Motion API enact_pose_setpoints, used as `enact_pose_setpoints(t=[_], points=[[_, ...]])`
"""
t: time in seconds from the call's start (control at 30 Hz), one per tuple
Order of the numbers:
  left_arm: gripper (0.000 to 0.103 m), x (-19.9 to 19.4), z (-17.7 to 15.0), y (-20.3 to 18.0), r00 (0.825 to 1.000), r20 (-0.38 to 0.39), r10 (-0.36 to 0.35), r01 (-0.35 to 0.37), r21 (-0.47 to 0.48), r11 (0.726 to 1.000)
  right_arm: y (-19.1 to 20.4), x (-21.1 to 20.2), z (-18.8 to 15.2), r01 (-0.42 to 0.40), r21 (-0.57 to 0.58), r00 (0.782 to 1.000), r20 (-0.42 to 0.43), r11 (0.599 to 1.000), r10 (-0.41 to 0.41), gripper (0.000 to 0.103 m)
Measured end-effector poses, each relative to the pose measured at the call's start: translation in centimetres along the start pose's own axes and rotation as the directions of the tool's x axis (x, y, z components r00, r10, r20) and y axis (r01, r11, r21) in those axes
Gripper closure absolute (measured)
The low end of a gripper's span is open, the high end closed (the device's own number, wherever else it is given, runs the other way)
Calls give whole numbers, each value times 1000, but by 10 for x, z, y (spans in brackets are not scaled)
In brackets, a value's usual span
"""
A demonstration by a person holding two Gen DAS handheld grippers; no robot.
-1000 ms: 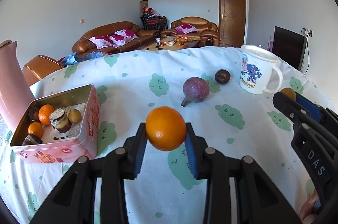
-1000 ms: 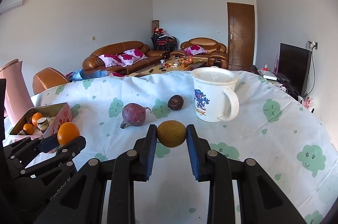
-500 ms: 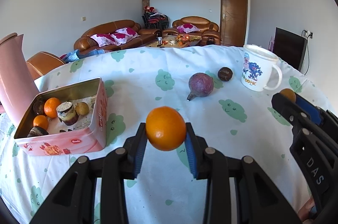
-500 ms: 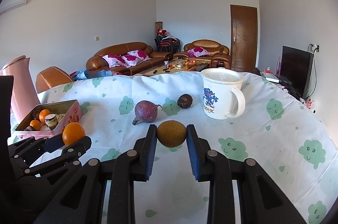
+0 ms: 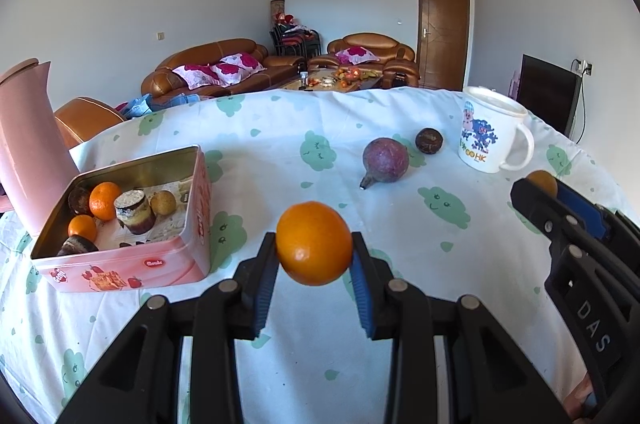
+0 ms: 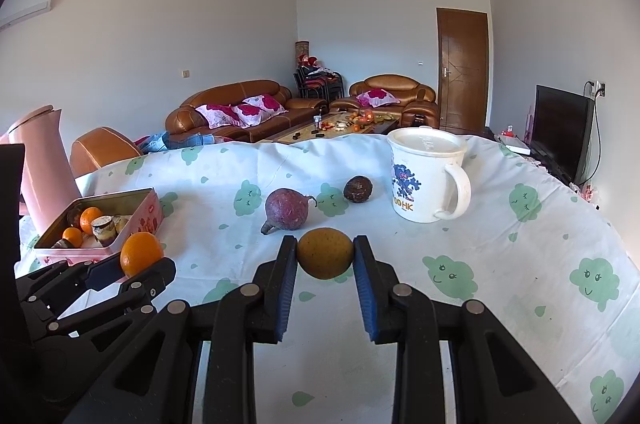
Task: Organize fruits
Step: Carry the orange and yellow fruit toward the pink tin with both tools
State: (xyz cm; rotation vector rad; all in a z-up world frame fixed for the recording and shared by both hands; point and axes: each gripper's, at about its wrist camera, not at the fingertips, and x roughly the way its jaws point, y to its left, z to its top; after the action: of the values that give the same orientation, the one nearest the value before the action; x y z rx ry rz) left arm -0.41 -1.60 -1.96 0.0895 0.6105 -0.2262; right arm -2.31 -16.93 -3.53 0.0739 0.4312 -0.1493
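Note:
My left gripper (image 5: 314, 252) is shut on an orange (image 5: 314, 243), held above the tablecloth to the right of the pink tin (image 5: 120, 266). The tin holds small oranges (image 5: 105, 199), dark fruits, a yellow fruit and a cake cup. My right gripper (image 6: 325, 256) is shut on a yellow-brown fruit (image 6: 325, 252), held above the cloth. The left gripper and its orange (image 6: 141, 259) show at the left of the right wrist view. A purple fruit (image 5: 385, 161) (image 6: 286, 209) and a dark round fruit (image 5: 429, 140) (image 6: 359, 189) lie on the cloth further out.
A white lidded mug (image 5: 490, 135) (image 6: 426, 173) stands at the back right by the dark fruit. A tall pink jug (image 5: 28, 139) stands behind the tin at the left. Sofas and a coffee table lie beyond the table's far edge.
Both grippers have risen and drawn back a little with their fruits still held. The tin has come further into the left wrist view.

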Motion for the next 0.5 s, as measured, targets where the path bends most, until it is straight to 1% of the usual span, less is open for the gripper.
enact_pose_setpoints(t=[0.5], points=[[67, -7, -5, 9, 1000, 3, 4, -4, -4, 1000, 19, -6, -4, -27, -6, 1000, 4, 1000, 27, 73]])
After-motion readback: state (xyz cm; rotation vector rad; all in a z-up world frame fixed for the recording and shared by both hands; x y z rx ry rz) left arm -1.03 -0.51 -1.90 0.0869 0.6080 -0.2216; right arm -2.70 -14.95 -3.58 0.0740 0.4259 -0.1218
